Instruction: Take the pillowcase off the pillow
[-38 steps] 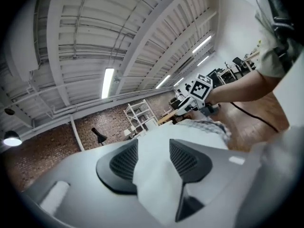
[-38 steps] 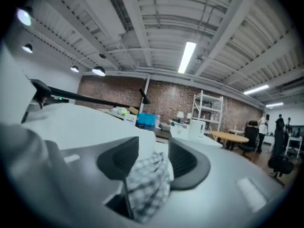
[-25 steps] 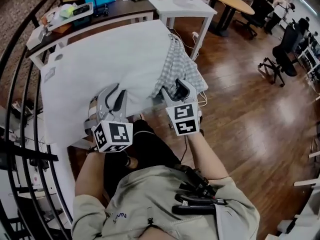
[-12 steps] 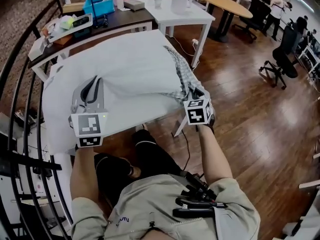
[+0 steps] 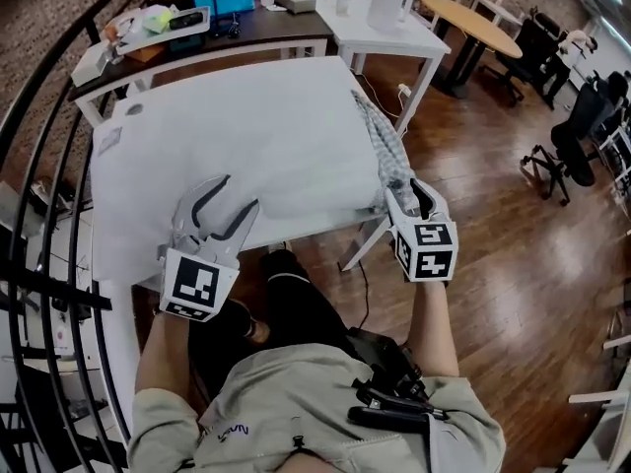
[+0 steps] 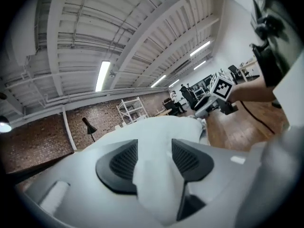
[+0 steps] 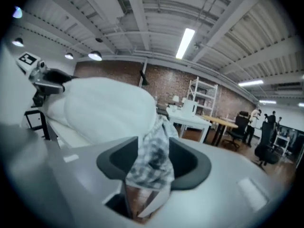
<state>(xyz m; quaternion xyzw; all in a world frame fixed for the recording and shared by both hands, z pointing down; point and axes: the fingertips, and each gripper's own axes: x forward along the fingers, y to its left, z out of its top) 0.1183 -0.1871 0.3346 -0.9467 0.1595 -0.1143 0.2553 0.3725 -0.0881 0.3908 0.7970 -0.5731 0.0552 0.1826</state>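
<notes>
A white table (image 5: 363, 245) carries the large white pillow (image 5: 246, 146) lying flat.

The pillow (image 5: 246, 146) was large, white and puffy, lying flat across the white tabletop (image 5: 113, 180) and covering most of it. Along its right end a grey-and-white checked cloth (image 5: 386, 156) was bunched and hung over the edge; which of the two was the case could not be told. A fold of the white fabric stood between the jaws of the left hand-held gripper (image 6: 154, 160), the checked cloth between those of the right hand-held gripper (image 7: 153, 163). Both pairs of jaws had just been opening.
</notes>
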